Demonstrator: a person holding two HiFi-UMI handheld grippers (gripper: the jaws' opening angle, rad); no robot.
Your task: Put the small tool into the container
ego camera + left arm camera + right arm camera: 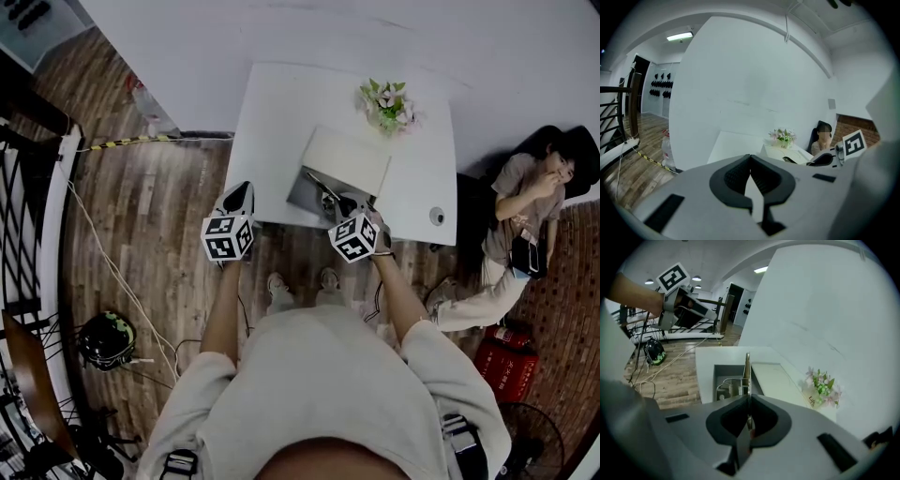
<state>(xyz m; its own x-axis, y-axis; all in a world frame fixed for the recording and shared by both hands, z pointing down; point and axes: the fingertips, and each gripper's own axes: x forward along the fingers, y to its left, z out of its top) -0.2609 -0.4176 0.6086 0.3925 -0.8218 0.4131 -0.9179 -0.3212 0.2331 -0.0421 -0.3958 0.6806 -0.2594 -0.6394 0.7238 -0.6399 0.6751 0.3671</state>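
A thin metal tool [746,373] sticks straight out of my right gripper [748,401], whose jaws are shut on it. Its tip hangs over the open grey container [723,376], which holds coiled metal parts [733,389]. The container's white lid [769,377] lies open beside it. From the head view, the right gripper [345,208] is at the container's [307,193] near edge on the white table [272,122]. My left gripper [240,199] hovers off the table's front left, shut and empty, with its pads meeting [750,160].
A small pot of flowers [387,103] stands at the table's back right. A person [525,211] sits on the floor to the right, near a red extinguisher [506,361]. A helmet [106,339] and cables lie on the wooden floor to the left, by a railing [37,216].
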